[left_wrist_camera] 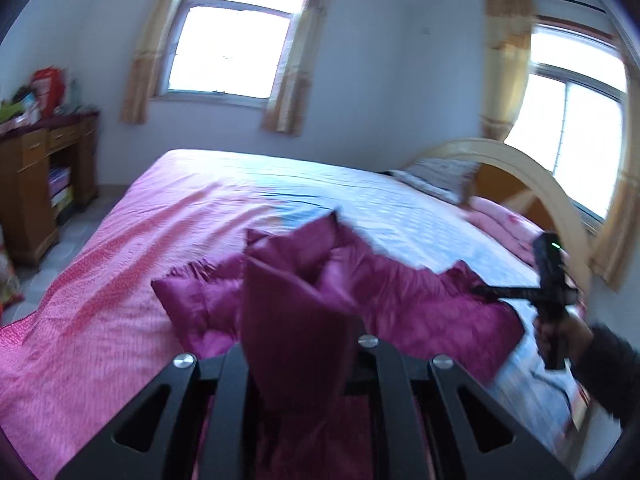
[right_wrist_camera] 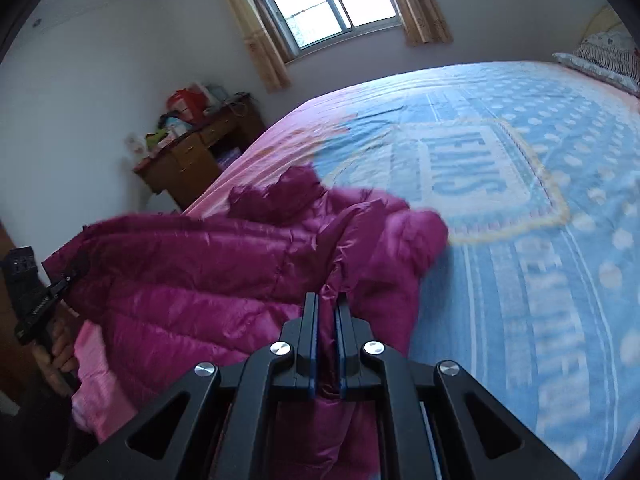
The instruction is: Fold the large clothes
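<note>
A magenta puffer jacket point(left_wrist_camera: 404, 304) lies bunched at the near edge of the bed point(left_wrist_camera: 132, 280). My left gripper point(left_wrist_camera: 296, 344) is shut on a fold of the jacket, which covers the fingertips in its own view; it also shows at the left of the right wrist view point(right_wrist_camera: 78, 266), pinching the jacket's edge. My right gripper point(right_wrist_camera: 327, 308) is shut on a seam of the jacket point(right_wrist_camera: 192, 280); it shows at the right of the left wrist view point(left_wrist_camera: 486, 291), clamped on the jacket's other end. The jacket hangs stretched between both grippers, partly resting on the bed point(right_wrist_camera: 540, 240).
The bed has a pink and blue cover. Pillows point(left_wrist_camera: 440, 174) and a curved wooden headboard point(left_wrist_camera: 532, 176) are at the far end. A wooden desk point(left_wrist_camera: 36, 184) piled with items stands by the wall. Curtained windows point(left_wrist_camera: 228, 52) are behind.
</note>
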`<state>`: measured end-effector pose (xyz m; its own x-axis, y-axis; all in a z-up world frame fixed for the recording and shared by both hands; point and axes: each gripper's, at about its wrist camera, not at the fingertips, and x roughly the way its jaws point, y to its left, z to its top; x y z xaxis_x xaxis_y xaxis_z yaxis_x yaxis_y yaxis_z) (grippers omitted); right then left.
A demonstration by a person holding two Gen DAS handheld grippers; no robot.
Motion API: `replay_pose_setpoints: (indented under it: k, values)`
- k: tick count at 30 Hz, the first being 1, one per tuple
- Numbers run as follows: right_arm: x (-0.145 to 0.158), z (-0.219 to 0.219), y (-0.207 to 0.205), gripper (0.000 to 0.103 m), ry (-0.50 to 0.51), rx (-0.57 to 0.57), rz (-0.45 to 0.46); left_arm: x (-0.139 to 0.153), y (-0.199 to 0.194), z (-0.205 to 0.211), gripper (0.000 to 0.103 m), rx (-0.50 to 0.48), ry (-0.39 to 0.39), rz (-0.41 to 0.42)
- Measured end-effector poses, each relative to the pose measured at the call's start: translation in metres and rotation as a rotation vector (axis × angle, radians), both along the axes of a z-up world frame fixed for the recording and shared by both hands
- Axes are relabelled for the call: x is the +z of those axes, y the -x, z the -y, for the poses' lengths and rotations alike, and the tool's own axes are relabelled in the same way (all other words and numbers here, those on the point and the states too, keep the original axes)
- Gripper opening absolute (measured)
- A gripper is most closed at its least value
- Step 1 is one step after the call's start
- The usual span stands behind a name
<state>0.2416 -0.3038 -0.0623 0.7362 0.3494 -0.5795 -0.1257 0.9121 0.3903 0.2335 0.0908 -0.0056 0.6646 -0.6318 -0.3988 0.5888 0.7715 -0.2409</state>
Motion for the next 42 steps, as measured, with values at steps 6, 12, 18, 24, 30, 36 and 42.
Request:
replay_pose_setpoints:
  k: [6, 12, 18, 24, 30, 36, 42]
  values:
    - [-0.026, -0.011, 0.072, 0.007, -0.002, 0.117, -0.111, -0.005, 0.066, -0.042, 0.085, -0.088, -0.017, -0.097]
    - [0.01, 0.001, 0.107, 0.017, -0.03, 0.205, 0.006, 0.019, 0.084, -0.087, 0.1, -0.079, 0.018, -0.058]
    - [0.078, 0.033, 0.122, 0.076, -0.139, 0.22, 0.269, 0.063, 0.099, -0.119, 0.103, -0.06, 0.028, 0.117]
    - [0.091, 0.04, 0.012, 0.076, -0.202, 0.089, 0.143, 0.086, 0.034, -0.09, 0.103, 0.107, -0.091, 0.177]
    - [0.075, -0.022, -0.157, 0.076, -0.165, 0.099, -0.093, 0.05, -0.138, -0.023, 0.103, 0.235, -0.045, -0.179]
    - [0.028, -0.062, -0.289, 0.075, -0.102, -0.018, -0.264, -0.021, -0.272, 0.053, 0.103, 0.286, -0.126, -0.481]
    - [-0.004, -0.088, -0.337, 0.075, 0.065, -0.053, -0.324, -0.049, -0.303, 0.104, 0.101, 0.34, -0.283, -0.476]
